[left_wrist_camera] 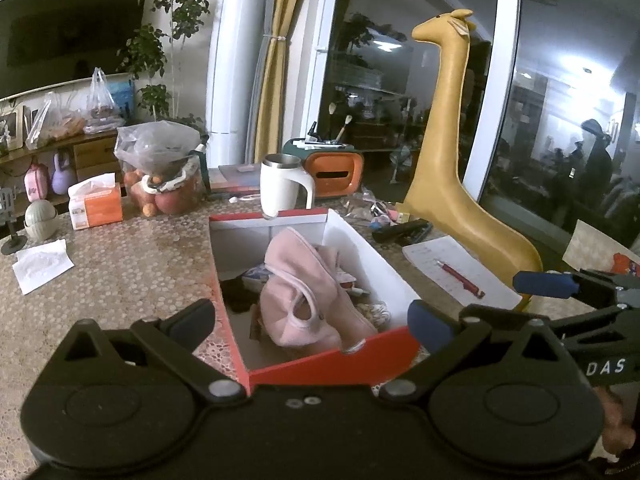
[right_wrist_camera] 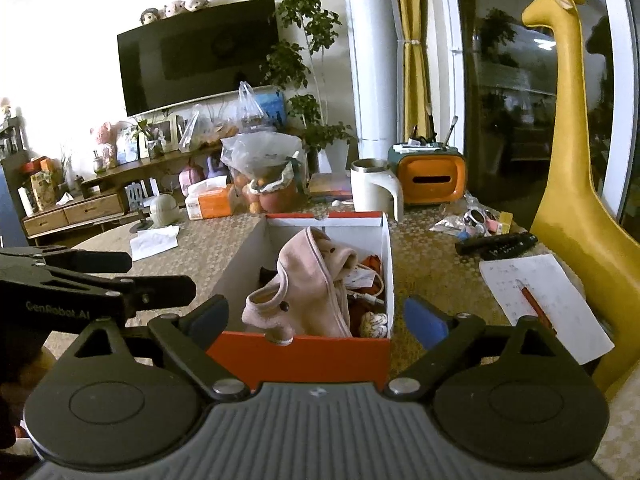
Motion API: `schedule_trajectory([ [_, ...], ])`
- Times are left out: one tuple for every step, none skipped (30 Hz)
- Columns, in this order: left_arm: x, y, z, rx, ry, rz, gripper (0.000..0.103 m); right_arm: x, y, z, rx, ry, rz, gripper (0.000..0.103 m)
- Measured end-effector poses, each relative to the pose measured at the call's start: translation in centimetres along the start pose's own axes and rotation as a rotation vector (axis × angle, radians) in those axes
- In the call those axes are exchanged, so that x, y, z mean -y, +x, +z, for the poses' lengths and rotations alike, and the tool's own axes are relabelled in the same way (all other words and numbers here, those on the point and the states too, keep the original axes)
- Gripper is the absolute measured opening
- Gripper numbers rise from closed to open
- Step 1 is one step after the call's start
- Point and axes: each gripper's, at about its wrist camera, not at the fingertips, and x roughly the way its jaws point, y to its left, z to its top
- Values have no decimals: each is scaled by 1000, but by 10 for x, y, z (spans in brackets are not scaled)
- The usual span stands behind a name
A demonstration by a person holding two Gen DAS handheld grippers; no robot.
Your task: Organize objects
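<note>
On the table [left_wrist_camera: 120, 264], seen from the left wrist, the left gripper [left_wrist_camera: 312, 316] is spread wide and empty, straddling the near end of the red box [left_wrist_camera: 332, 364], where the pink garment [left_wrist_camera: 304, 292] lies heaped. From the right wrist, the right gripper [right_wrist_camera: 316, 316] also gapes empty before the box [right_wrist_camera: 300, 354]. The garment [right_wrist_camera: 308, 292] droops over the front wall, so it could snag or spill out if the box is nudged.

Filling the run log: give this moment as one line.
stage: pink garment lying in red box | left tool: open, empty | right tool: open, empty | pen: on notepad, outside box
</note>
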Motion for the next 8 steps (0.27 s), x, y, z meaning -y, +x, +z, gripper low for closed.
schedule_trajectory([
  [0,0,0,-1,-3,-3,102,0,0,0,0,4,-1,95],
  [0,0,0,-2,-5,-3,102,0,0,0,0,6,-4,95],
  [0,1,-1,-3,-7,-3,102,0,0,0,0,9,-6,95],
  [0,0,-1,-3,-9,-4,102,1,0,-1,0,12,-7,95],
  [0,0,-1,-2,-8,-4,102,1,1,-1,-2,16,-7,95],
  [0,0,-1,-2,-6,-4,102,1,1,-1,-4,18,-8,95],
  [0,0,-1,0,-4,-2,102,1,1,-1,-8,20,-8,95],
  [-1,0,-1,-1,-4,1,102,1,2,-2,-10,21,-8,95],
])
